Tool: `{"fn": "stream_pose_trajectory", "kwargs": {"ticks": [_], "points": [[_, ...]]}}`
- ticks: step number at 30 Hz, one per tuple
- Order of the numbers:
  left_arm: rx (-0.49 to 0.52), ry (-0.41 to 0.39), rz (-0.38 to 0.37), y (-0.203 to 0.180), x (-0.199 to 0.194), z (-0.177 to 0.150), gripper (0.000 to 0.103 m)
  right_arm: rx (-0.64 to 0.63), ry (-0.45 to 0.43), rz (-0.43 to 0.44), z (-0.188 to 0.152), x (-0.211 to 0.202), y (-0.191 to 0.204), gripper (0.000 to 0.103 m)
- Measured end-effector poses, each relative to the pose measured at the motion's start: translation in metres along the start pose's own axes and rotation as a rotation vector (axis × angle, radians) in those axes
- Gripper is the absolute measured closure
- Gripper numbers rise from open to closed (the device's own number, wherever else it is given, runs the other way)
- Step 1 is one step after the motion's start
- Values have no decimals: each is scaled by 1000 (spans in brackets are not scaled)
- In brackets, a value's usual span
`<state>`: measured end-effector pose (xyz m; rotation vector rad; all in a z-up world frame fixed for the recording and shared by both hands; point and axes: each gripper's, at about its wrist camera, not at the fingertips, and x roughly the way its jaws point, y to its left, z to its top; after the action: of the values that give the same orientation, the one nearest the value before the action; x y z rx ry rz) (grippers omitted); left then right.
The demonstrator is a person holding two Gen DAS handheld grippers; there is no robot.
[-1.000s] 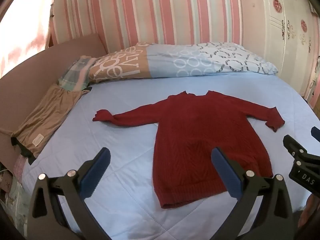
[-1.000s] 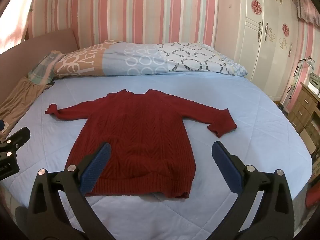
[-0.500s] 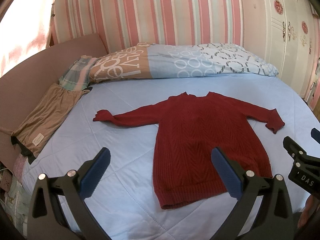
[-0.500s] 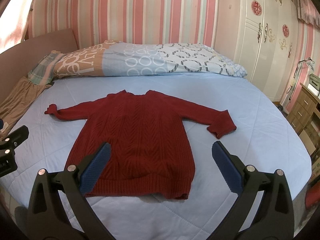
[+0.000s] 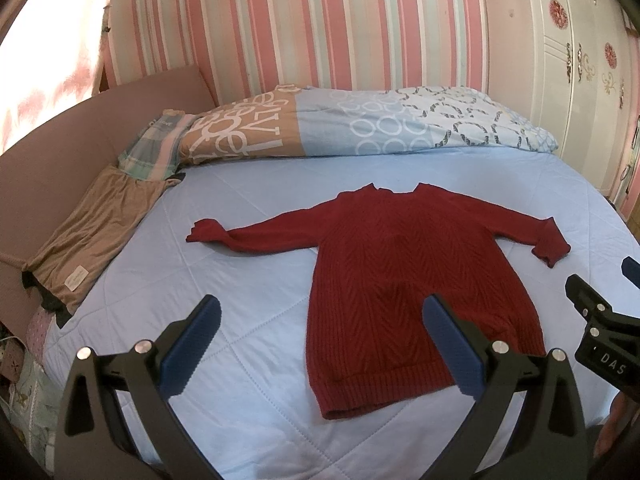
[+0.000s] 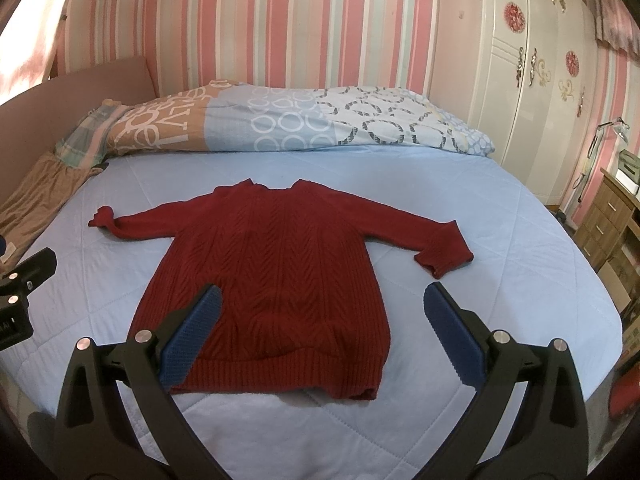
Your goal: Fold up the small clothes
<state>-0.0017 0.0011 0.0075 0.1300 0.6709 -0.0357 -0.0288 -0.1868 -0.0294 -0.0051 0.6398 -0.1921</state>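
A dark red knitted sweater (image 5: 404,272) (image 6: 276,276) lies flat and face up on the light blue bed, both sleeves spread out sideways, hem toward me. My left gripper (image 5: 320,340) hovers open above the bed just left of the hem, its right finger over the sweater's lower edge. My right gripper (image 6: 320,340) hovers open above the lower right part of the sweater, nothing between its fingers. Each gripper's body shows at the edge of the other's view.
A patterned folded duvet (image 5: 360,124) lies across the head of the bed (image 5: 248,292). A brown garment (image 5: 92,236) rests along the left side by the pink headboard. A white wardrobe (image 6: 540,80) and wooden drawers (image 6: 612,224) stand to the right.
Both views have crept slightly forward toward the sweater; the garment and both open grippers are otherwise as before.
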Motion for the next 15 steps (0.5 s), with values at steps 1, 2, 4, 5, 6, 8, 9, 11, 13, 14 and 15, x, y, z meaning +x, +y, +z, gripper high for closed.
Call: {"fn": "stream_pose_trajectory", "kwargs": {"ticks": [1, 2, 4, 5, 6, 8, 9, 11, 13, 14, 15], "points": [[0, 1, 0, 1, 0, 0, 2, -1, 1, -1, 0, 0, 0, 3], [0, 2, -1, 2, -1, 1, 2, -1, 2, -1, 0, 0, 0, 3], [-2, 2, 0, 3, -1, 1, 2, 0, 3, -3, 1, -1, -1, 3], [-2, 2, 0, 3, -1, 1, 2, 1, 4, -3, 2, 0, -2, 3], [-2, 2, 0, 3, -1, 1, 2, 3, 4, -2, -1, 2, 1, 3], [-2, 2, 1, 4, -1, 1, 2, 1, 4, -3, -1, 4, -1, 3], [-2, 3, 2, 4, -1, 1, 2, 1, 5, -3, -1, 4, -1, 3], [-1, 4, 2, 5, -1, 2, 2, 2, 6, -2, -1, 4, -1, 3], [-1, 4, 3, 5, -1, 1, 2, 2, 7, -1, -4, 7, 0, 3], [-2, 5, 3, 6, -1, 2, 2, 1, 8, -1, -5, 8, 1, 3], [-2, 5, 3, 5, 0, 1, 2, 2, 8, -1, -5, 8, 1, 3]]}}
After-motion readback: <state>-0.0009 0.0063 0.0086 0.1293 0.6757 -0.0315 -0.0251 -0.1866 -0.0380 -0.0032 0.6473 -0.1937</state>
